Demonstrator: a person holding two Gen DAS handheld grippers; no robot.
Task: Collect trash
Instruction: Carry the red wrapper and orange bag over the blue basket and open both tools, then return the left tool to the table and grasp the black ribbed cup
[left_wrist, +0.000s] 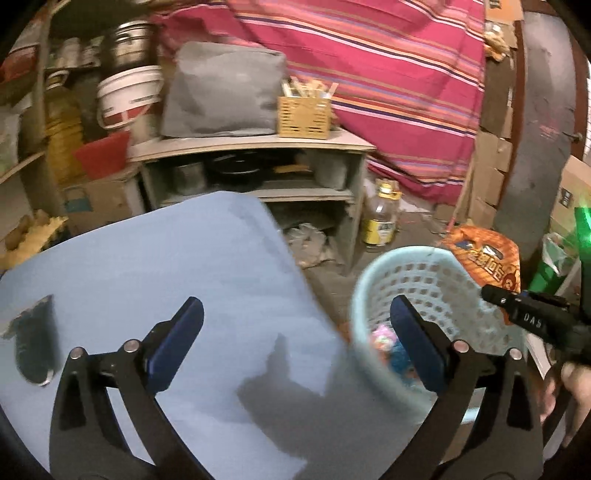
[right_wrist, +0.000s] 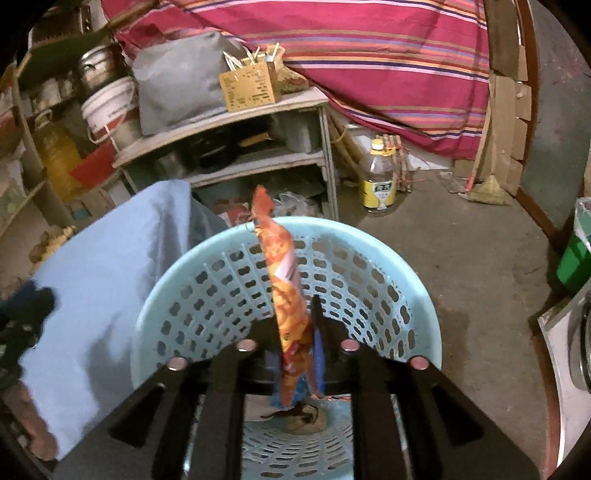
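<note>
A light blue perforated basket stands on the floor beside the blue-covered table. An orange snack wrapper stands on edge between the fingers of my right gripper, right over the basket; the jaws are a little apart and do not seem to pinch it. A brown crumpled scrap lies in the basket. In the left wrist view my left gripper is wide open and holds nothing, spanning the table edge and the basket. The wrapper and right gripper show behind it.
A dark flat item lies on the table's left side. Behind stand a grey shelf unit, a white bucket and a striped cloth. An oil bottle is on the concrete floor, a green bin at right.
</note>
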